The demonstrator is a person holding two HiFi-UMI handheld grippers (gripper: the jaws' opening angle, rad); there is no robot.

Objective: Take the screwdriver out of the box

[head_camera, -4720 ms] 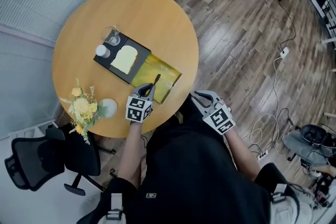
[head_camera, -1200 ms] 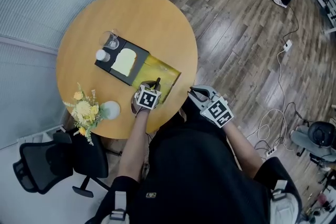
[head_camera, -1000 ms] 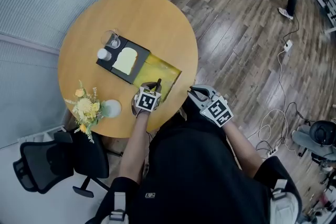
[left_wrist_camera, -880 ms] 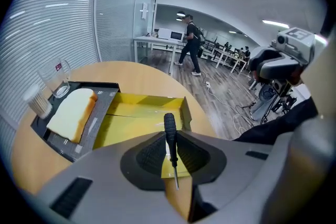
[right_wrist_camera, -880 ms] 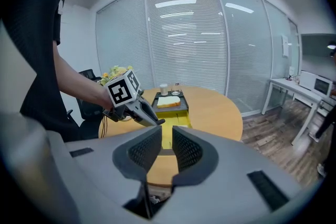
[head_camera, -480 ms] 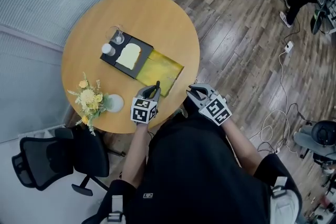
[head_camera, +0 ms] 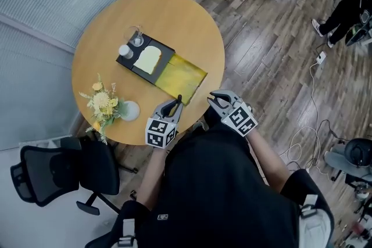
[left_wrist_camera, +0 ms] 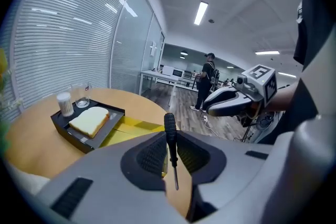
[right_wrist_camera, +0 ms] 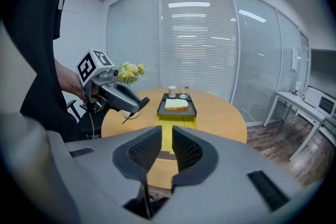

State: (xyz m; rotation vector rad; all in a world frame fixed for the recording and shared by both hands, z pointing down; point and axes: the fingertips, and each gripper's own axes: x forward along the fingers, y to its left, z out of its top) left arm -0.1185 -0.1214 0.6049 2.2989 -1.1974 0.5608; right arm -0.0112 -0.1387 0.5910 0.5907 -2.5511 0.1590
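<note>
My left gripper point(head_camera: 174, 106) is shut on a black-handled screwdriver point(head_camera: 179, 101) and holds it in the air over the near rim of the round wooden table point(head_camera: 174, 14). In the left gripper view the screwdriver point(left_wrist_camera: 170, 127) stands upright between the pads, handle up and thin shaft down. The open yellow box point(head_camera: 181, 74) lies flat on the table just beyond it, beside a black tray point(head_camera: 132, 52). My right gripper point(head_camera: 217, 100) hovers off the table edge to the right. Its jaws point(right_wrist_camera: 167, 147) are narrowly open with nothing between them.
The black tray carries a slice of bread point(head_camera: 147, 59), a glass point(head_camera: 137, 39) and a small white jar point(head_camera: 124, 50). A vase of yellow flowers point(head_camera: 105, 103) stands at the table's left rim. A black office chair point(head_camera: 49, 174) sits lower left. A person point(left_wrist_camera: 207, 81) stands far across the room.
My left gripper has lifted the screwdriver up out of the yellow box and drawn it back toward the table's near edge. The right gripper has stayed about where it was.
</note>
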